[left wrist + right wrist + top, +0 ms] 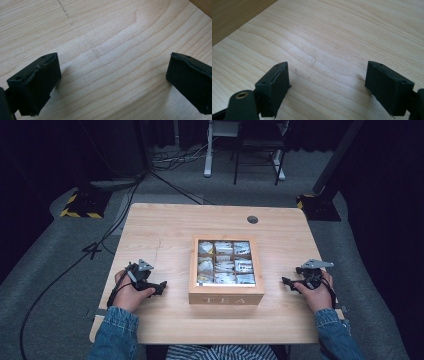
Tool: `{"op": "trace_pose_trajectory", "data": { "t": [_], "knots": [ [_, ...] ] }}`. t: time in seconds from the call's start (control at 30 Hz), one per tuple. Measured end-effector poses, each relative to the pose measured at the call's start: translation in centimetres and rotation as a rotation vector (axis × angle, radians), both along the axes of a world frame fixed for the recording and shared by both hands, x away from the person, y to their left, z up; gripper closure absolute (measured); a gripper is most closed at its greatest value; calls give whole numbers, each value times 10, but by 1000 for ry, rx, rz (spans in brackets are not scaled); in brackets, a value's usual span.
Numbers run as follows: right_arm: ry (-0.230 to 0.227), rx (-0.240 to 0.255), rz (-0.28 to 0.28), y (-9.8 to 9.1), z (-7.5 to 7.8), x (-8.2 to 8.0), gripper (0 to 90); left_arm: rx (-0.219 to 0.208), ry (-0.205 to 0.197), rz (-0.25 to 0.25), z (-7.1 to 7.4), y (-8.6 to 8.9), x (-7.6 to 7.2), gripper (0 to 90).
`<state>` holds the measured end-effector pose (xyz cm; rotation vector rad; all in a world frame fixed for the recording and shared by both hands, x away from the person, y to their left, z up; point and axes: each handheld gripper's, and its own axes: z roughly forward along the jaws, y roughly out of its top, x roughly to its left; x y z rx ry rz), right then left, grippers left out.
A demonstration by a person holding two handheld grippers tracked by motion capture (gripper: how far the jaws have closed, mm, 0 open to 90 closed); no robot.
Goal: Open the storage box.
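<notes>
The wooden tea box stands upright near the middle of the table, slightly toward the person's edge, with its sides square to the table edges. It is square and light brown, and the word TEA is printed in pale letters on its front wall. The lid is closed and lies flat; its clear window sits in a wooden frame. Through the window, wooden dividers form a three-by-three grid of compartments. Each compartment holds pale tea bags; their print is too small to read.
</notes>
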<state>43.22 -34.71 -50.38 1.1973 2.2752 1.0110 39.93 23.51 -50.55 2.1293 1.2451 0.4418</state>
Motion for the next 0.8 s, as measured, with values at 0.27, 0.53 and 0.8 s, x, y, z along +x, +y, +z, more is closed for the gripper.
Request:
{"op": "trace_pose_trajectory", "data": {
  "t": [0.27, 0.53, 0.8],
  "knots": [
    [0, -1, 10, -1, 0, 0, 195, -6, -10, 3, 0, 3, -2, 38],
    [1, 2, 10, -1, 0, 0, 195, -5, -1, 15, 5, 9, -2, 180],
    [1, 2, 10, -1, 0, 0, 195, 7, -26, 19, 21, 7, -8, 217]
  ]
}}
